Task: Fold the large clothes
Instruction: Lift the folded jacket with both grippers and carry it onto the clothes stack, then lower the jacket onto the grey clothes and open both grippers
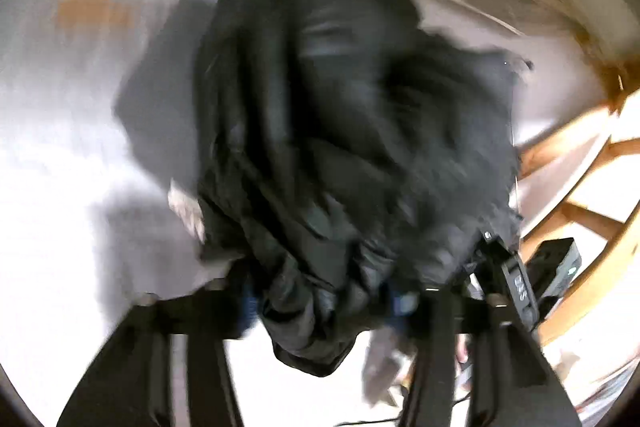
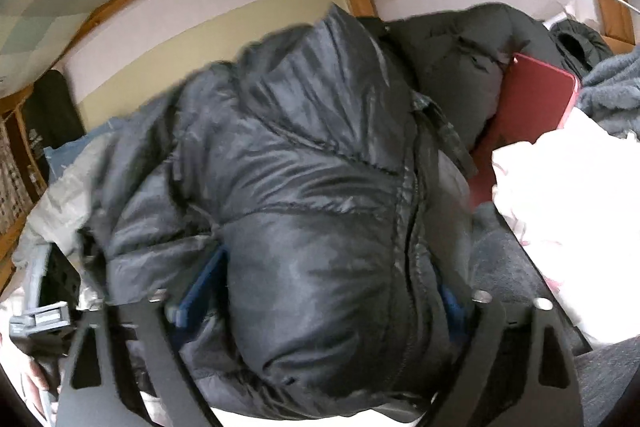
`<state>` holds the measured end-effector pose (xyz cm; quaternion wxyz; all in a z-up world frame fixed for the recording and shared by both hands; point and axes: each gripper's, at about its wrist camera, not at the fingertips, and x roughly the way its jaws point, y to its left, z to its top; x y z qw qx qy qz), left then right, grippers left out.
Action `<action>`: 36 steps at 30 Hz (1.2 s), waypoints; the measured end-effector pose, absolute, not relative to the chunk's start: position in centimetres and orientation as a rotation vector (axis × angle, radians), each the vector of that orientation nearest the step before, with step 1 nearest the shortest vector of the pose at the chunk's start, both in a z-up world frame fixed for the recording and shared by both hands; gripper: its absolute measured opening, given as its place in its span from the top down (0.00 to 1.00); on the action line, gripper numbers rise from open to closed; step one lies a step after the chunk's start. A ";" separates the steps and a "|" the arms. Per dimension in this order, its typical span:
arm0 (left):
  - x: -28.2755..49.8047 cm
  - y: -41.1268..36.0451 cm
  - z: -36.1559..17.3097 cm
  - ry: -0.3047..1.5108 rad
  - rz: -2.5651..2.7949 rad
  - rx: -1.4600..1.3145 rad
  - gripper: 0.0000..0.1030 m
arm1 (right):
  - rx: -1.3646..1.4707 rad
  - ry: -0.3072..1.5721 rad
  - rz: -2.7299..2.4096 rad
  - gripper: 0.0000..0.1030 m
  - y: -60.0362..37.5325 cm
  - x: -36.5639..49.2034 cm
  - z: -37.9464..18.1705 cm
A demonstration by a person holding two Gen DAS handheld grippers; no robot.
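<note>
— Two grips on one black puffer jacket (image 2: 304, 187), lifted off the white bed (image 1: 48, 147). Slippery, bulky; could slide free mid-swing or drop bunched.

— Left hand-held gripper (image 1: 320, 301)?

— Pinched on gathered fabric, near edge.

— Right hand-held gripper (image 2: 316, 303)?

— Fairly wide, clamped around a thick padded roll; other clothes far right.
</note>
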<state>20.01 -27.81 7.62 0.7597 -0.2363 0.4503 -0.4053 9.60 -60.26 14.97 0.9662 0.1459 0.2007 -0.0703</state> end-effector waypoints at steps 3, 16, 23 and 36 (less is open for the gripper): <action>18.3 -27.7 11.8 0.837 -0.881 -0.401 0.70 | 0.266 0.322 -0.164 0.53 -58.8 8.7 16.6; 21.9 -32.6 23.2 0.363 -0.813 -0.098 0.72 | 0.191 0.039 -0.272 0.63 -56.2 8.0 20.2; 26.5 -34.8 12.3 0.654 -0.711 -0.054 0.47 | 0.298 0.374 -0.293 0.53 -59.8 12.7 14.7; 20.9 -29.7 18.2 0.210 -0.532 0.023 0.00 | 0.243 0.287 -0.375 0.17 -58.5 8.7 17.1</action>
